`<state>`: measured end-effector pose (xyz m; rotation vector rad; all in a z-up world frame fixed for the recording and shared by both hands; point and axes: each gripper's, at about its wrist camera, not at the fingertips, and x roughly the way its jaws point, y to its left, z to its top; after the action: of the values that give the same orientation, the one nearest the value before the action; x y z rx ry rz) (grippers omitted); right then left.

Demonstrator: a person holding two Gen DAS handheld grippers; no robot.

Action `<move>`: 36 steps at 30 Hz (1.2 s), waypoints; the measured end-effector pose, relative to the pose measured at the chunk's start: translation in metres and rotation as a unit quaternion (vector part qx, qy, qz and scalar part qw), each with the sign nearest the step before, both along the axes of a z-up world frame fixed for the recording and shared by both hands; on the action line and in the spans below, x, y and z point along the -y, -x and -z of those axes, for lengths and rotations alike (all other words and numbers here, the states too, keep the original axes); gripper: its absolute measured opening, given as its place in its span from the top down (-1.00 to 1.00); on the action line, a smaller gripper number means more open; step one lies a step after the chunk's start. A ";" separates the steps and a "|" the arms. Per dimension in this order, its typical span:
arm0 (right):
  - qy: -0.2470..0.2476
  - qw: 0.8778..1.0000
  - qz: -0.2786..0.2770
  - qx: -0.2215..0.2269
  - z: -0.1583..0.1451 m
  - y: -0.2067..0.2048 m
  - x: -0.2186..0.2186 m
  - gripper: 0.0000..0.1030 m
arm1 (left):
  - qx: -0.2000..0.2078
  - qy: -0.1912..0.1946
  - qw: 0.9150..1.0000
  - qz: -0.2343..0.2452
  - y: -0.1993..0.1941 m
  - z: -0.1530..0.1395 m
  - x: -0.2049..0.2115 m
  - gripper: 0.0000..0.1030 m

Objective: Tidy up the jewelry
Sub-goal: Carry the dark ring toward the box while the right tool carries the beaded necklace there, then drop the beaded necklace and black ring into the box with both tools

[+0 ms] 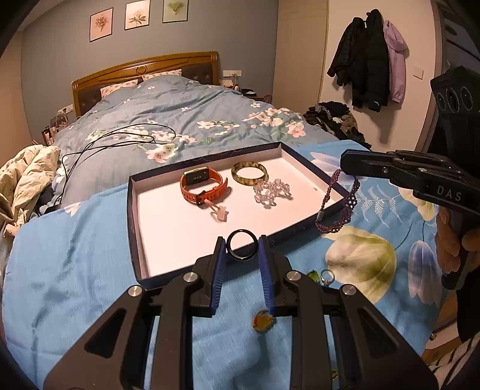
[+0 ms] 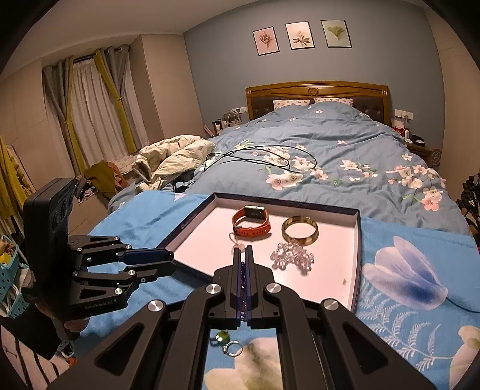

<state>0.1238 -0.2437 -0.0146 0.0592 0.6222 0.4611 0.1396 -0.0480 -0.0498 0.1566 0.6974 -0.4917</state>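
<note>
Two grippers over a blue floral sheet (image 1: 75, 255) at the foot of a bed. Nearest, in the left wrist view: a small round orange-yellow piece (image 1: 263, 321) lies on the sheet under the left gripper (image 1: 242, 246), and a silver ring (image 1: 327, 275) with a green piece (image 1: 314, 274) beside it sits just to the right. Left gripper's blue pads are partly closed on a dark ring (image 1: 242, 246), pinched at both sides and held upright over the near rim of the tray (image 1: 133, 195). Right gripper (image 2: 243, 255) has its fingers pressed nearly together on a purple beaded bracelet (image 1: 339, 204); beads show in the slit between the pads, and the loop hangs down beside the tray's right rim, its low end close to the sheet, contact unclear. Inside the shallow dark-walled, white-floored tray: a pale pink charm (image 1: 220, 213), then an orange watch (image 1: 204, 186), a clear crystal bead bracelet (image 1: 271, 192), and an amber bangle (image 1: 249, 173), the bangle touching the crystal beads. Farther back: black cables (image 1: 120, 141) on the flowered duvet (image 1: 195, 105), wooden headboard (image 1: 144, 69), three framed prints (image 1: 138, 18), coats (image 1: 369, 60) hanging on the right wall.
</note>
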 end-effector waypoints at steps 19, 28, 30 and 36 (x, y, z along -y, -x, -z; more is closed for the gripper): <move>0.002 1.000 0.005 -0.004 0.003 -0.034 -0.004 0.98 | -0.002 -0.006 1.000 -0.016 -0.038 0.006 0.006 0.57; 0.004 1.000 0.008 -0.021 0.015 -0.050 -0.007 0.98 | -0.012 -0.012 1.000 -0.022 -0.052 0.014 0.008 0.57; 0.004 1.000 0.008 -0.024 0.017 -0.053 -0.008 0.98 | -0.015 -0.013 1.000 -0.023 -0.055 0.016 0.009 0.57; 0.009 0.999 0.009 -0.037 0.027 -0.065 -0.010 0.98 | -0.028 -0.016 0.999 -0.027 -0.064 0.025 0.014 0.57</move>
<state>0.1893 -0.2342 -0.0414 0.0652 0.6978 0.4379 0.2033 -0.0617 -0.0750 0.1533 0.7625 -0.4354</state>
